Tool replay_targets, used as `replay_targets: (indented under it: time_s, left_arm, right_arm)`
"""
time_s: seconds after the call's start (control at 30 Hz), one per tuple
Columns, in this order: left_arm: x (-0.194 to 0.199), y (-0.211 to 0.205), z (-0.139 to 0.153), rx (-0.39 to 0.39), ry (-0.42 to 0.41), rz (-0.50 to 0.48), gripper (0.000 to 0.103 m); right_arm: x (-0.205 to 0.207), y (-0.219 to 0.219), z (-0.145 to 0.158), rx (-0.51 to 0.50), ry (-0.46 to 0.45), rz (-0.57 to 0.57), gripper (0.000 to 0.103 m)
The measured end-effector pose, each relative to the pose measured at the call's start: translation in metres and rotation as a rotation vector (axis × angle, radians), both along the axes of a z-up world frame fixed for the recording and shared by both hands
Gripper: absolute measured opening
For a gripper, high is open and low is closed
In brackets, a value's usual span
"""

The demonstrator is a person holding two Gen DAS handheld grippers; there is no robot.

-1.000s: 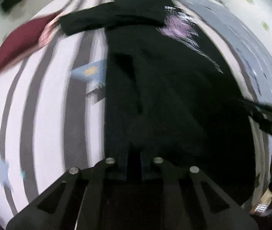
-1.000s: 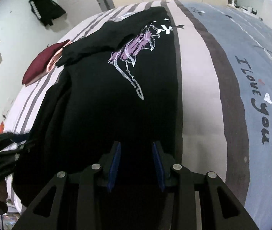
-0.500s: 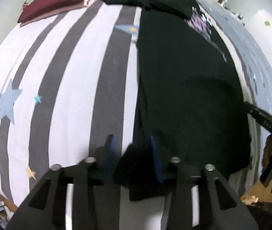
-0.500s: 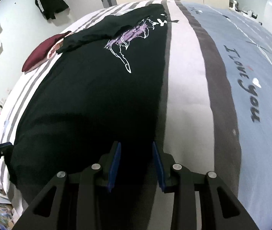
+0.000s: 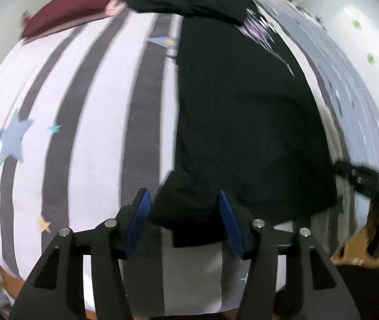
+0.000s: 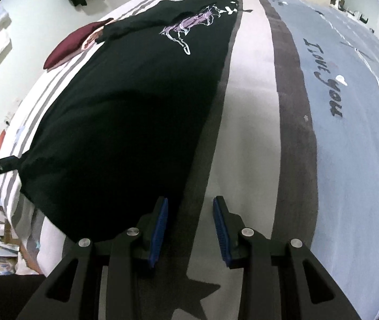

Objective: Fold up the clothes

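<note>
Lying flat on striped bed (image 6: 248, 112), black shirt (image 6: 125, 112) w/ purple print, hem nearest. Left gripper (image 5: 184, 213) fingers spread, hem corner sitting between them, ungripped. Right gripper (image 6: 190, 222) fingers apart, hovering beside shirt's edge. Maroon pillow (image 5: 66, 18) beyond sleeve.

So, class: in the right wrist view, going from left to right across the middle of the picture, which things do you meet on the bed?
Maroon pillow → black shirt → white stripe → brown stripe → blue panel with "I love you" lettering.
</note>
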State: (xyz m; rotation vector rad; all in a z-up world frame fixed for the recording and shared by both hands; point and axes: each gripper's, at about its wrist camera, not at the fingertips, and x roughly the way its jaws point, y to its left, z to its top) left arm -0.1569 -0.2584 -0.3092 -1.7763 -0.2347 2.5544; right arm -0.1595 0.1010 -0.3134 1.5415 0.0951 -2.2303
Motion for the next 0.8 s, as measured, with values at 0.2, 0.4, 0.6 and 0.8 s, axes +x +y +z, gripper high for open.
replay_targets:
  time_s: [0.2,0.4,0.6,0.8]
  left_arm:
    - [-0.006,0.009,-0.002,-0.065,0.008,-0.017,0.007]
    - [0.026,0.005,0.001,0.033,-0.112,0.055,0.004]
    - [0.028,-0.001,0.002,0.007,-0.169,0.080,0.005]
    - [-0.025,0.004,0.035,-0.036,0.039,0.046,0.019]
  right_arm:
    - [0.002,-0.008,-0.004,0.004,-0.001,0.030,0.032]
    - [0.010,-0.003,-0.006,0.010,-0.034,0.065,0.000]
    - [0.018,0.016,-0.006,0.043,-0.078,0.064,0.000]
    - [0.002,0.009,0.026,0.019,0.025,0.071,0.004]
